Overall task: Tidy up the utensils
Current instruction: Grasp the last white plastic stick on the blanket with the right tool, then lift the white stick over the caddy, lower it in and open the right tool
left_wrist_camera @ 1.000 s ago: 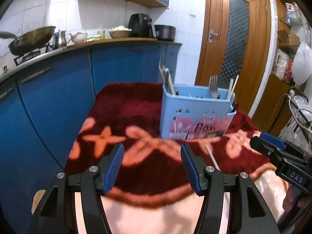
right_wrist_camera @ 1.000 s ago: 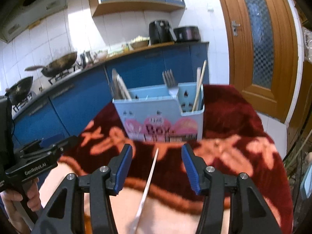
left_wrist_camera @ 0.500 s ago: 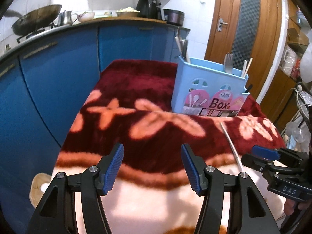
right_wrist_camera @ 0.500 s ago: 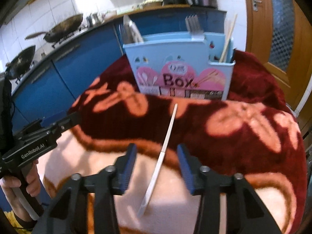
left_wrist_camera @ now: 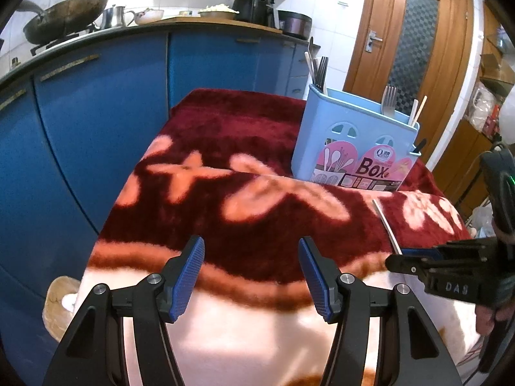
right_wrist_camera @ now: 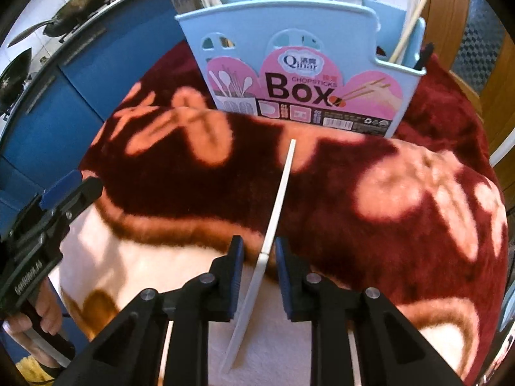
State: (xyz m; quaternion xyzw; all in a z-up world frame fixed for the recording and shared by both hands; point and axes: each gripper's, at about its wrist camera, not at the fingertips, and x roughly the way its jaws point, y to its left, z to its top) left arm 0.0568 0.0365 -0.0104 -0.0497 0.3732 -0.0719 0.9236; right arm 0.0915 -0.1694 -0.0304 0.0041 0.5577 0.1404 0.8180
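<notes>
Right wrist: right gripper (right_wrist_camera: 257,251) has just been closing around knife (right_wrist_camera: 273,225).

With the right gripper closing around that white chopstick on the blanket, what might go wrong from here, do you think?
1. The right gripper has been closing, yet gaps remain beside the thin chopstick; it may roll or slip free.
2. The soft blanket could get pinched along with it.
3. The blue box stands just beyond the chopstick's far tip; lifting carelessly may knock it.

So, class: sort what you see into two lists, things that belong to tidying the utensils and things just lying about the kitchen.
Belongs to the job:
white chopstick
blue utensil box
forks in it
right claw, closing around the chopstick
left claw

Just lying about:
wok
kettle
air fryer
door
</notes>
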